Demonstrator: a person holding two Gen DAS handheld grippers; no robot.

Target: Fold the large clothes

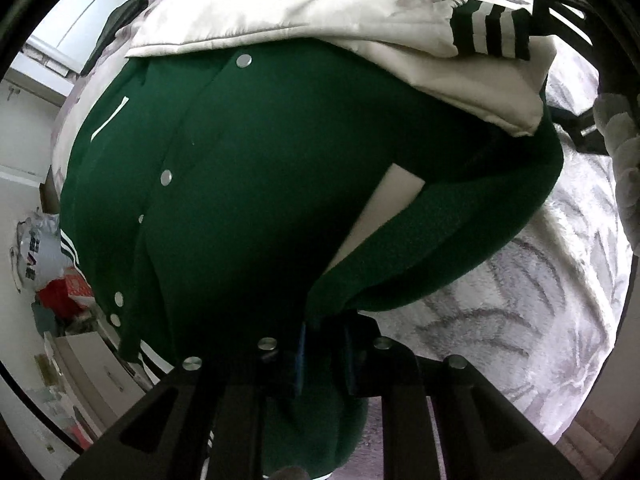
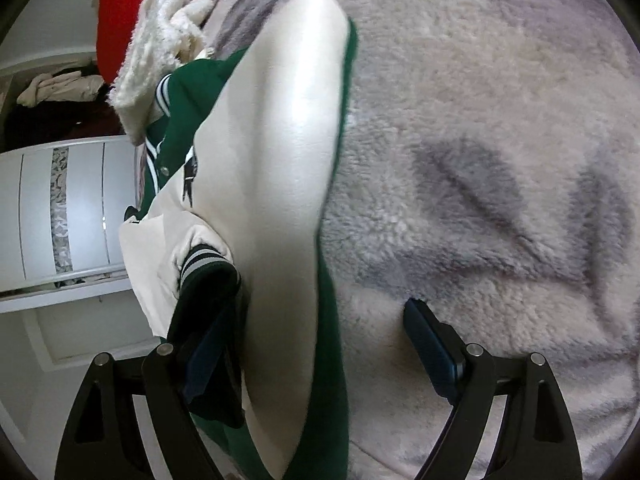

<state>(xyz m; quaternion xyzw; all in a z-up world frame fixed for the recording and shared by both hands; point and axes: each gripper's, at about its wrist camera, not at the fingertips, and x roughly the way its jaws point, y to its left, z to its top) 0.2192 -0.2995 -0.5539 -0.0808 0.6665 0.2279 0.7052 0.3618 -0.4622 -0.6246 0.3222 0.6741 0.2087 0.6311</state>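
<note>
Jacket: I see a dark green varsity jacket with cream leather-look sleeves and silver snap buttons (image 1: 256, 184) spread over the bed, filling most of my left wrist view from 12 down to 6 o'clock.
Hem fold: a ridge of its green cloth runs from 3 o'clock down toward 6 o'clock, lifted off the blanket.
Left gripper: my left gripper (image 1: 324, 360) has its jaws pinched together on that green cloth at 6 o'clock.
Cream sleeve: the cream sleeve (image 2: 280, 184) lies folded across the jacket's upper body; in my right wrist view it runs from 12 to 6 o'clock.
Striped cuff: the black-and-white ribbed cuff (image 2: 204, 260) sits at about 8 o'clock, just above my near finger.
Right gripper: my right gripper (image 2: 316, 356) has its jaws standing wide apart, straddling the sleeve and green edge; I cannot tell whether the left pad touches the cloth, and the right pad is over the blanket.
Bed: a fluffy pale blanket with grey leaf prints (image 2: 500, 140) lies under everything.
Surroundings: a white fleecy garment (image 2: 160, 36) and a red cloth (image 2: 124, 4) lie at 11 o'clock; a white wardrobe (image 2: 60, 208) stands at 9 o'clock.
</note>
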